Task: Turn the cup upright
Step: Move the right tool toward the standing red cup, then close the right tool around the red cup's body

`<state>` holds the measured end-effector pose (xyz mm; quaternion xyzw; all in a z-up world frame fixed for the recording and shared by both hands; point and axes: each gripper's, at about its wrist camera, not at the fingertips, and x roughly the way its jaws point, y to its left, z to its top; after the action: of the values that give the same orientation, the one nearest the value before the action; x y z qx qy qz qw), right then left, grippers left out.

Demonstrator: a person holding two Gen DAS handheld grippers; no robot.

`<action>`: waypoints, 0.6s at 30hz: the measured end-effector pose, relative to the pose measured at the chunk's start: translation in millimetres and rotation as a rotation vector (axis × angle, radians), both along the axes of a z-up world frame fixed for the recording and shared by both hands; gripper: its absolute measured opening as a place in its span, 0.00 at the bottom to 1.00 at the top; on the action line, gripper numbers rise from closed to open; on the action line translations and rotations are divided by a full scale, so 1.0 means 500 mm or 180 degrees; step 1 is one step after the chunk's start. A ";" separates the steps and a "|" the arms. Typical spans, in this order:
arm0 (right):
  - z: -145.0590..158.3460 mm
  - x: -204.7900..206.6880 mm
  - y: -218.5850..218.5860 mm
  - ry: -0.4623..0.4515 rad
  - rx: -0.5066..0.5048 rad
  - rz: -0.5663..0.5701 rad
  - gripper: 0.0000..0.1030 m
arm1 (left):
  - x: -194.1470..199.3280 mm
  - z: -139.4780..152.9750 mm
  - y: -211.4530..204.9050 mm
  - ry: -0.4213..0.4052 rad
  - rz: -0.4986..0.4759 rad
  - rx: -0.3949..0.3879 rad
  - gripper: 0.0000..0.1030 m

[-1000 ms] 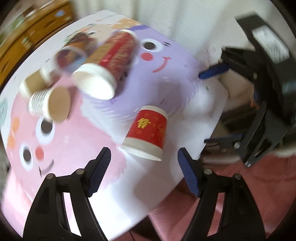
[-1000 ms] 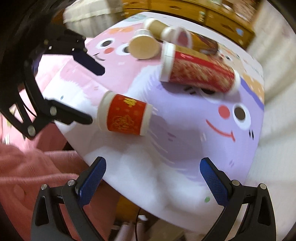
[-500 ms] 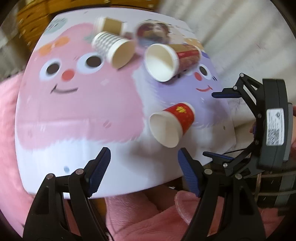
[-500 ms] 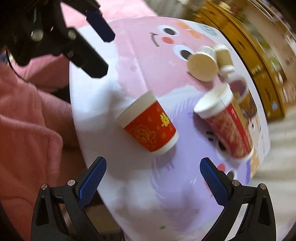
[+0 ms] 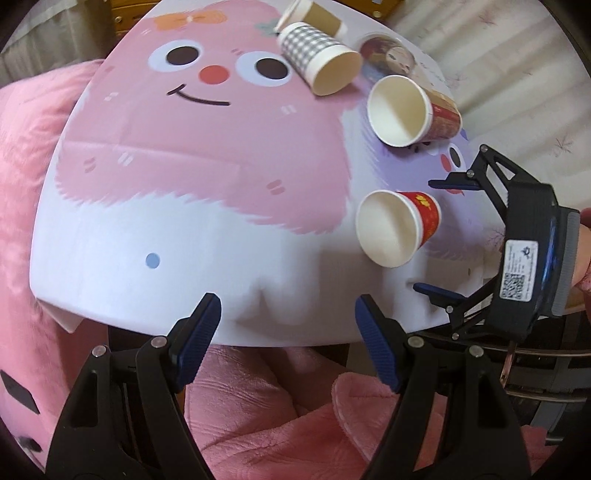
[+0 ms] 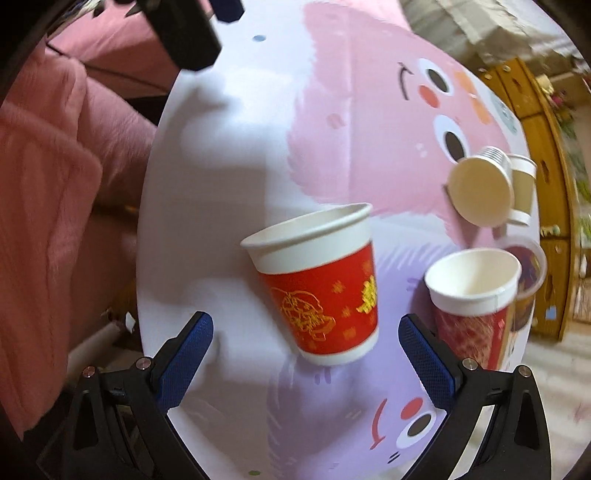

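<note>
A small red paper cup with gold print (image 5: 402, 225) lies on its side on the cartoon-print table (image 5: 184, 192), its white mouth facing my left gripper. In the right wrist view the red cup (image 6: 321, 288) lies just ahead of my right gripper (image 6: 304, 354), between the lines of its open blue-padded fingers and short of the tips. The right gripper also shows in the left wrist view (image 5: 439, 236), open, beside the cup's base. My left gripper (image 5: 288, 343) is open and empty at the table's near edge, apart from the cup.
A taller red cup (image 5: 410, 107), a grey checked cup (image 5: 321, 59), a brown cup (image 5: 314, 16) and a clear lidded container (image 5: 384, 55) lie at the table's far side. Pink fabric (image 5: 258, 413) lies below the table edge. A wooden cabinet (image 6: 546, 184) stands beyond.
The right gripper has closed in on the small red cup, which now looms larger between its fingers. The left gripper has pulled back and swung left, with the cup now at its right.
</note>
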<state>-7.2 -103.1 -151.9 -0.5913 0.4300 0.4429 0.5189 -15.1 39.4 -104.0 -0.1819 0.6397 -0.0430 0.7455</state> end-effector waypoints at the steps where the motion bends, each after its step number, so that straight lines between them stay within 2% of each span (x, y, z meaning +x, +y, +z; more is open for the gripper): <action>1: -0.006 -0.002 0.002 0.0009 -0.0020 0.0043 0.98 | -0.002 -0.001 0.003 0.0005 0.0021 0.0001 0.71; 5: -0.020 -0.006 0.011 0.0060 -0.0012 0.0151 0.95 | -0.005 -0.004 0.007 0.0028 0.0079 -0.0018 0.71; 9: -0.028 0.003 0.024 0.0148 0.0020 0.0138 0.79 | -0.003 -0.012 0.004 0.0088 0.0033 0.0035 0.71; 13: -0.036 0.016 0.035 0.0145 0.0010 0.0052 0.71 | -0.005 -0.008 0.000 0.0082 -0.0006 0.0097 0.71; 15: -0.038 0.024 0.039 0.0189 0.0025 -0.0061 0.59 | -0.005 -0.007 0.001 0.0077 -0.0015 0.0111 0.71; 18: -0.034 0.034 0.041 0.0139 0.0156 -0.0214 0.58 | -0.004 -0.010 0.004 0.0103 -0.0040 0.0123 0.71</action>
<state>9.9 -82.5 -169.1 -0.5538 0.4499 0.4484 0.5383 -16.9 41.6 -109.1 -0.1642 0.6535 -0.0323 0.7382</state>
